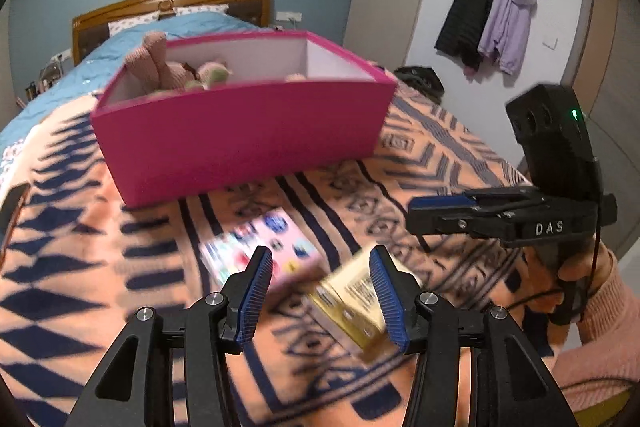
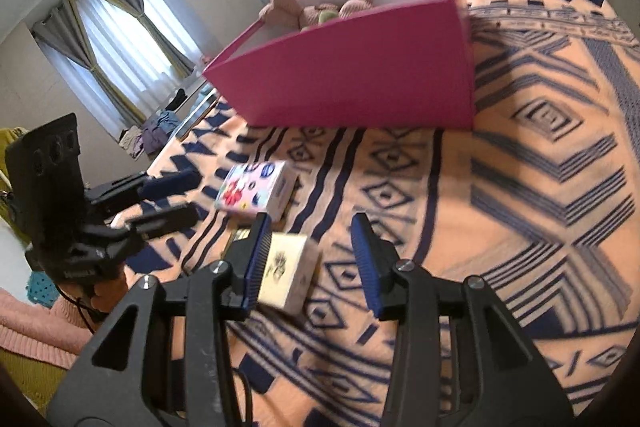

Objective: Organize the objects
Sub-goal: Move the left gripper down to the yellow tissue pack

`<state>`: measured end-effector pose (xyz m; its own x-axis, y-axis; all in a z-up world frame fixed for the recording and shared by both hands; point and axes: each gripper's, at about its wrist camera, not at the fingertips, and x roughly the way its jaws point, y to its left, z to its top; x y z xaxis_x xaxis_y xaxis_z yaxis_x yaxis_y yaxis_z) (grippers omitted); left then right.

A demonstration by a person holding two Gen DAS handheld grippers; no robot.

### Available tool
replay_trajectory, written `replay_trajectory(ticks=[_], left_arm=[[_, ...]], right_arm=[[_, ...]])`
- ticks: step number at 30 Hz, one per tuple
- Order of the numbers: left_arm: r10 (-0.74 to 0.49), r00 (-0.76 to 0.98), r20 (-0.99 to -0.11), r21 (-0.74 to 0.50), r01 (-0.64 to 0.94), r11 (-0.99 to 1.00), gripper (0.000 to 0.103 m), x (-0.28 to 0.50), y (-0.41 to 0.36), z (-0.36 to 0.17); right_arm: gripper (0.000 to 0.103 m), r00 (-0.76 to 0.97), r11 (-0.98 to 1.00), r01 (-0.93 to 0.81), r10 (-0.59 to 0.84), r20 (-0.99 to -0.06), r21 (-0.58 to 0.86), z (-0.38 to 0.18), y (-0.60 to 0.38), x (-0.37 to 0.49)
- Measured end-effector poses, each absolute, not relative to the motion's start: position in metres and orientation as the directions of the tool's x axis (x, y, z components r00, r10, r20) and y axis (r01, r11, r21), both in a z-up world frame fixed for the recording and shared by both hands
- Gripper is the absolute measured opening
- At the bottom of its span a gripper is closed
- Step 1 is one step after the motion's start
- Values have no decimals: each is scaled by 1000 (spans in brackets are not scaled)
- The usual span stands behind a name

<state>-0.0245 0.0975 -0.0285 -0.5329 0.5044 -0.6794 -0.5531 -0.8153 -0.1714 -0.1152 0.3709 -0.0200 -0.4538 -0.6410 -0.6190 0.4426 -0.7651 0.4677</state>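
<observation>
A pink open box (image 1: pixel 240 135) with plush toys (image 1: pixel 168 67) inside stands on the patterned blanket; it also shows in the right wrist view (image 2: pixel 360 79). A flat colourful box (image 1: pixel 264 247) lies in front of it, also in the right wrist view (image 2: pixel 256 191). A small cream and gold box (image 1: pixel 356 307) lies nearer, also in the right wrist view (image 2: pixel 288 271). My left gripper (image 1: pixel 320 295) is open and empty, above the blanket between the two boxes. My right gripper (image 2: pixel 308 263) is open and empty, over the cream box.
The orange and navy blanket (image 2: pixel 540 187) covers the bed. The right gripper (image 1: pixel 440 211) shows at the right of the left wrist view. The left gripper (image 2: pixel 180 199) shows at the left of the right wrist view. Jackets (image 1: pixel 488 19) hang on the wall.
</observation>
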Motion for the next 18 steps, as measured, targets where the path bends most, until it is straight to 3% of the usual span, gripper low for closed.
replay_trajectory(ticks=[18], left_arm=[[532, -406, -743, -286, -527, -801, 48, -20, 103, -64]], right_arm=[[44, -380, -722, 420, -690, -616, 550, -46, 363, -106]])
